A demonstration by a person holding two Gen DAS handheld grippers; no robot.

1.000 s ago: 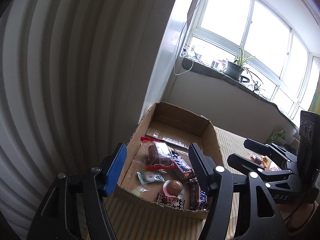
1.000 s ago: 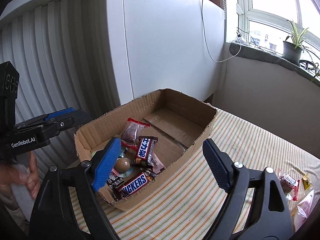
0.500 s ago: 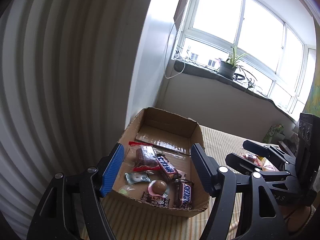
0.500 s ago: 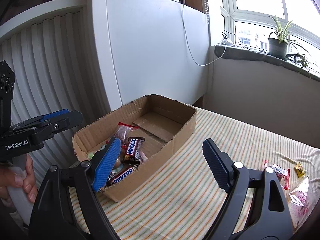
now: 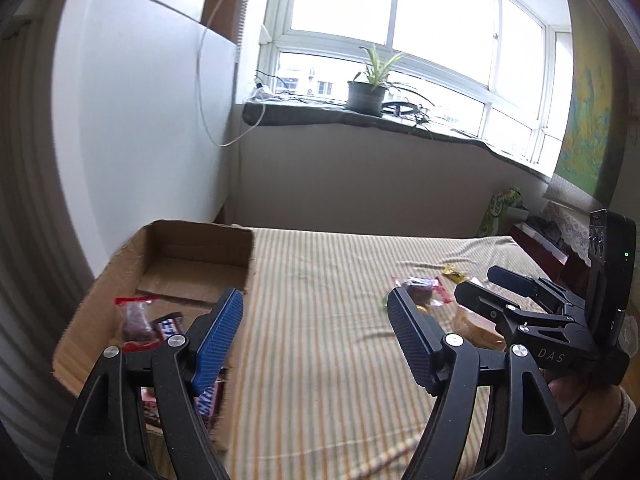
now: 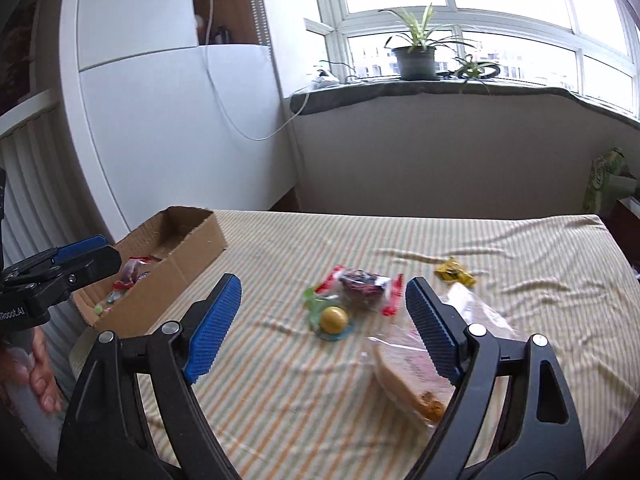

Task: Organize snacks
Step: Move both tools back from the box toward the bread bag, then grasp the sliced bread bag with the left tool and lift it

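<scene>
Cardboard box (image 6: 188,248) is sitting at the left edge of a counter (image 6: 280,380) covered in a green, orange and cream striped cloth, with a white wall panel behind it. Several wrapped snacks are lying inside it, among them a red-edged packet (image 5: 134,320) and a blue chocolate bar (image 5: 170,326).

More snacks are lying loose on the cloth, well apart from the box: a dark packet with red ends (image 6: 362,286), a yellow ball on a teal wrapper (image 6: 334,320) just in front of it, a small yellow sweet (image 6: 454,272) further back, and a clear bag holding a pale biscuit or bread (image 6: 416,368) nearest the camera.

Right gripper (image 6: 324,328) is hovering above these loose snacks, its blue-padded fingers spread wide and released, grasping nothing. Left gripper (image 5: 314,344) is hanging over bare cloth beside the box, its fingers opening, with nothing between them. A potted plant (image 6: 414,56) is standing on the windowsill.
</scene>
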